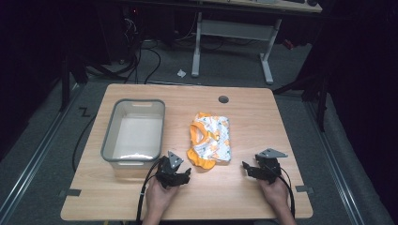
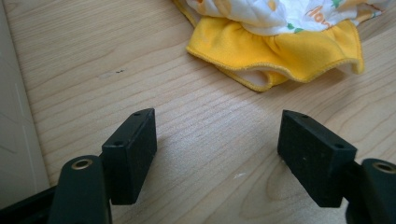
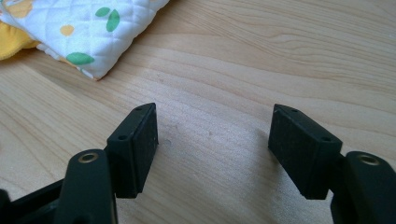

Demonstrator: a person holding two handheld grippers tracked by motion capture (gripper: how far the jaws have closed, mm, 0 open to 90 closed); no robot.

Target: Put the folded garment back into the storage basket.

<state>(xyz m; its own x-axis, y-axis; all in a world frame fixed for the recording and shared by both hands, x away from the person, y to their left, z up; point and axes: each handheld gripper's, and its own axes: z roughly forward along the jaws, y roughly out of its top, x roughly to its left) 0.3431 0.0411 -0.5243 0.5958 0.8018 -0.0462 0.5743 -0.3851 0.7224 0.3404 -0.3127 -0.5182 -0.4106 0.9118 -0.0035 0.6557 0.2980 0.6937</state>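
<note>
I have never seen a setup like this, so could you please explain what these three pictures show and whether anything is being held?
A person sits at a wooden table, holding a hand-operated two-jaw tool in each hand: the left gripper and the right gripper. One picture looks down from above; the other two come from cameras riding on each gripper, looking along its black jaws. On the table lie a folded yellow and white cloth and an empty grey tub. Both grippers stand open over bare wood, holding nothing.

Pale matt wood-grain desk (image 1: 244, 187), quilted white printed cloth garment (image 1: 210, 139) with smooth yellow frilled hem, grey glossy plastic tub (image 1: 109, 140), matt black plastic tongs (image 2: 217, 154).
</note>
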